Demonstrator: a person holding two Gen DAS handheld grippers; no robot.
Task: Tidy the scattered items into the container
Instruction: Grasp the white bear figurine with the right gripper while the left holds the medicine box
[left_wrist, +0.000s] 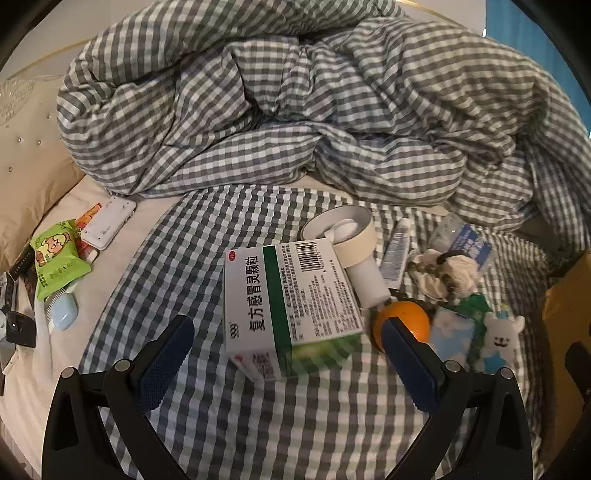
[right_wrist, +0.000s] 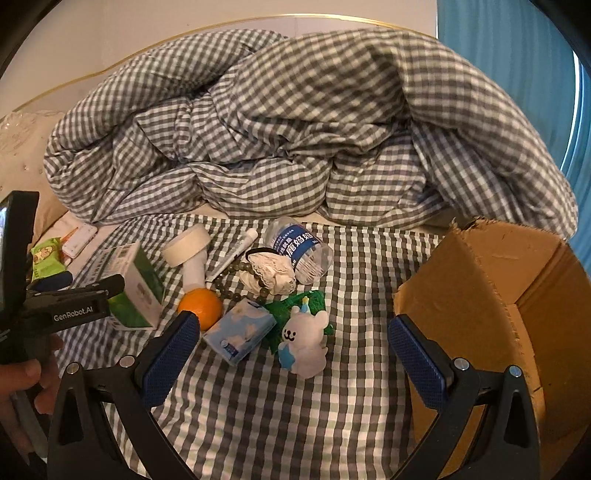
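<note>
Sideways on a checked bed sheet (right_wrist: 295, 406), at the bed's right edge, a brown cardboard box (right_wrist: 491, 295) lies open toward the clutter. What shows of its inside is bare cardboard; its far depths are out of sight.

Both hand-held grippers hover over the sheet, tilted downward, each with its blue-padded jaws spread wide and gripping nothing. The left gripper (left_wrist: 288, 354) frames a white and green medicine carton (left_wrist: 288, 295) lying just ahead of it, untouched. The right gripper (right_wrist: 295, 350) sits nearer the box, with a small white plush bear (right_wrist: 304, 339) between its jaws but untouched.

Scattered in the sheet's middle, close together, are an orange (right_wrist: 201, 304), a pale blue tissue pack (right_wrist: 240, 330), a green crinkled wrapper (right_wrist: 295, 306), a string of beads (right_wrist: 243, 273) draped across a white lacy cloth bundle (right_wrist: 273, 275), a clear water bottle (right_wrist: 299, 251) on its side, a small tube (right_wrist: 232, 254) and a white handheld fan (right_wrist: 190, 254).

Toward the left edge, on plain cream bedding, lie a green snack packet (left_wrist: 59, 262), a white flat device (left_wrist: 107, 223) and a pale blue case (left_wrist: 64, 312). A rumpled checked duvet (left_wrist: 295, 110) is heaped along the far side.
</note>
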